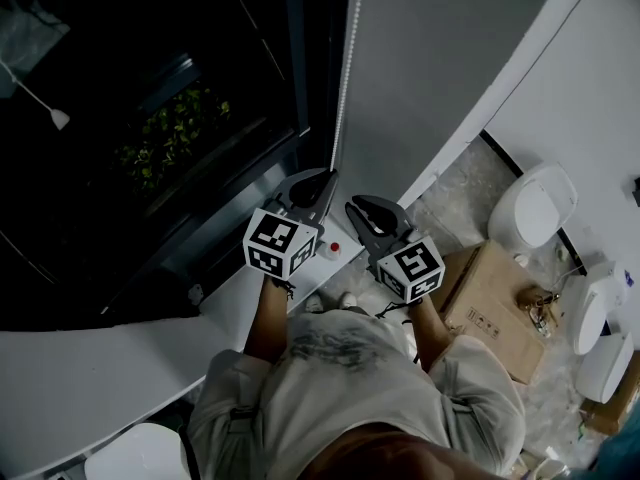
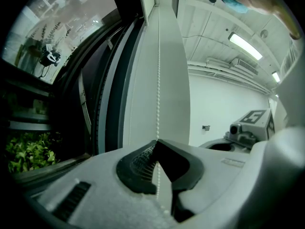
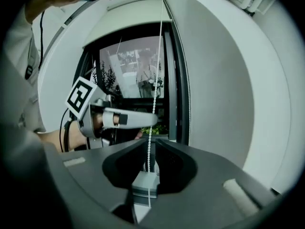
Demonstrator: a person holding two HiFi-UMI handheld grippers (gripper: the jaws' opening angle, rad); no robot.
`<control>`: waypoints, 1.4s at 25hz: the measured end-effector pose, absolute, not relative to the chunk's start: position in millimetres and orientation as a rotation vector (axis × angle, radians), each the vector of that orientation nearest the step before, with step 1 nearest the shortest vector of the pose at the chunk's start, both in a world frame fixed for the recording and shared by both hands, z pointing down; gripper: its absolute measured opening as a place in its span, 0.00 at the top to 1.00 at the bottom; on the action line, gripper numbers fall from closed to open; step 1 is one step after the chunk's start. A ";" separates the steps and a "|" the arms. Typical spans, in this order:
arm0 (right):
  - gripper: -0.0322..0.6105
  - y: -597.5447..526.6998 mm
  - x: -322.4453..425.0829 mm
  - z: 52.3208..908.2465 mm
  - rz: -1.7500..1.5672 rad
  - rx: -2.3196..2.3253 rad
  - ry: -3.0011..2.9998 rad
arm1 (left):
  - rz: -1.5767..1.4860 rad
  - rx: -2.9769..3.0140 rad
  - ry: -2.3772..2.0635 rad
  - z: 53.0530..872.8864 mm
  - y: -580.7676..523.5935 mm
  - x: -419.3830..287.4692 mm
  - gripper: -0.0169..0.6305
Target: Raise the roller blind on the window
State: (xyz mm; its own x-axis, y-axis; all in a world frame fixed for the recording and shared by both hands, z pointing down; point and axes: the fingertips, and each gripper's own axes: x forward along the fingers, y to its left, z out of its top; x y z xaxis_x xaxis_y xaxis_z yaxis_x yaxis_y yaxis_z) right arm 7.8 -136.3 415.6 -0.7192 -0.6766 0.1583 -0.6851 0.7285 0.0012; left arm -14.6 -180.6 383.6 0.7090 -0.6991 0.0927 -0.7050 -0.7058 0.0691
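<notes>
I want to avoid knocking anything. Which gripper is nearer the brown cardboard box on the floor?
Right. The right gripper hangs above and just left of the brown cardboard box; the left gripper is farther left, shut on the white bead chain.

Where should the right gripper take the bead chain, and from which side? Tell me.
Take the bead chain on its straight vertical run just below where the left gripper pinches it. Come from the room side, one jaw either side; the right gripper straddles it there, jaws slightly apart. The chain is thin and hangs plumb beside the roller blind.
</notes>
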 end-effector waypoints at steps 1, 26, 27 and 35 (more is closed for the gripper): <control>0.85 -135.8 10.0 405.3 0.073 1.111 -2.795 | 0.090 2.812 -1.159 383.5 -180.2 -14.8 0.96; 0.92 -181.4 -21.5 244.0 -0.304 1.136 -2.940 | 0.077 2.816 -1.134 383.3 -179.0 -6.5 0.96; 0.92 -181.5 -21.1 244.5 -0.308 1.145 -2.937 | 0.074 2.814 -1.132 383.6 -179.6 -6.8 0.96; 0.92 -184.3 -15.4 252.6 -0.356 1.211 -2.891 | 0.089 2.804 -1.116 392.7 -183.3 -1.8 0.96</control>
